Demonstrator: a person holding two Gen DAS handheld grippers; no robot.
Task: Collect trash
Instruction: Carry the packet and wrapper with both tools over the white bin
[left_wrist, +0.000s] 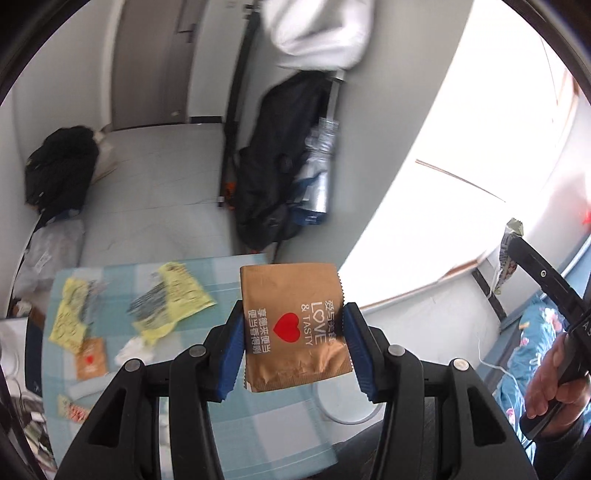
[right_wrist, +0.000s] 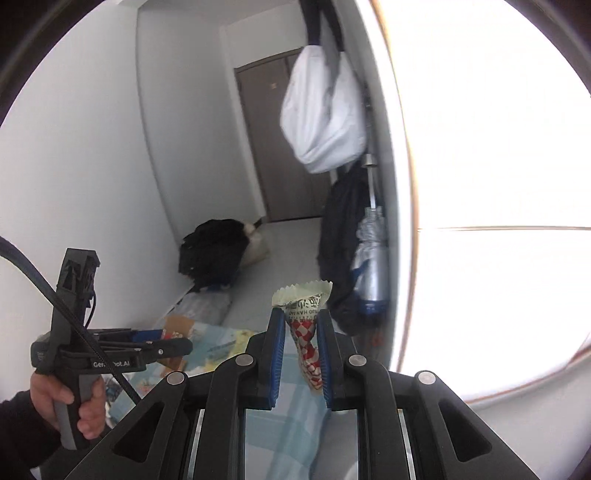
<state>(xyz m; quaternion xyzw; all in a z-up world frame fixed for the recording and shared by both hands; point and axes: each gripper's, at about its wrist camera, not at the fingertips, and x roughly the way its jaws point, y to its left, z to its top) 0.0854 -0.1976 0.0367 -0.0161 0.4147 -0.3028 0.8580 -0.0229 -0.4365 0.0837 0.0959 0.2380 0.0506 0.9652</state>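
My left gripper (left_wrist: 293, 328) is shut on a brown sachet (left_wrist: 295, 314) with a red heart, held above the checked tablecloth (left_wrist: 221, 273). My right gripper (right_wrist: 301, 332) is shut on a red-and-white checked snack wrapper (right_wrist: 306, 328), lifted above the table; that wrapper also shows at the right of the left wrist view (left_wrist: 511, 254). On the cloth lie yellow wrappers (left_wrist: 173, 295), a second brown sachet (left_wrist: 90, 360), a crumpled white tissue (left_wrist: 133, 350) and a small red-patterned wrapper (left_wrist: 74, 408).
A white round rim (left_wrist: 343, 410) shows below the held sachet at the table's edge. A black bag (left_wrist: 61, 170) sits on the floor, dark clothes and a silver umbrella (left_wrist: 314, 184) hang by the bright window, a white bag (right_wrist: 325, 114) hangs above.
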